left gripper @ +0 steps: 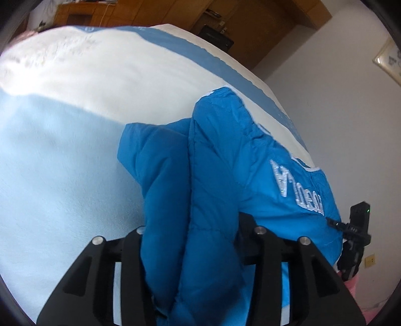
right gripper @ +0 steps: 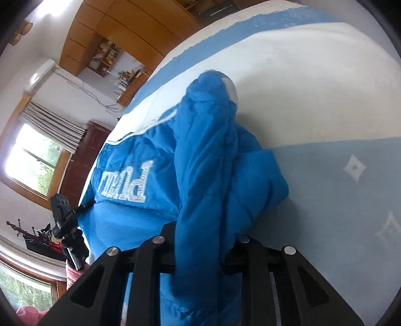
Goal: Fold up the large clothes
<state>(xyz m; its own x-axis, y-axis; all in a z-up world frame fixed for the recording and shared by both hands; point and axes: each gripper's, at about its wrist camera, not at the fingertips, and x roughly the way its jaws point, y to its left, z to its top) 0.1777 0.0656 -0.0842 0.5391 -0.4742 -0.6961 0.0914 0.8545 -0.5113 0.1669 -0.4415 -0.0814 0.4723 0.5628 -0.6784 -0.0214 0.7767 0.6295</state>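
Observation:
A bright blue padded jacket [left gripper: 225, 163] with white embroidered lettering hangs bunched over the bed. My left gripper [left gripper: 190, 233] is shut on a thick fold of it. My right gripper [right gripper: 200, 240] is shut on another fold of the same jacket [right gripper: 205, 155], and the fabric hides the fingertips. The other gripper shows as a black device at the right edge of the left wrist view [left gripper: 356, 240] and at the left of the right wrist view [right gripper: 67, 225]. Both hold the jacket lifted above the bed cover.
The bed [left gripper: 75, 150] has a pale blue and white cover with a darker blue stripe [right gripper: 325, 200]. Wooden cabinets [left gripper: 238, 22] stand behind it. A window with curtains [right gripper: 32, 160] and an air conditioner [right gripper: 41, 74] are on the wall.

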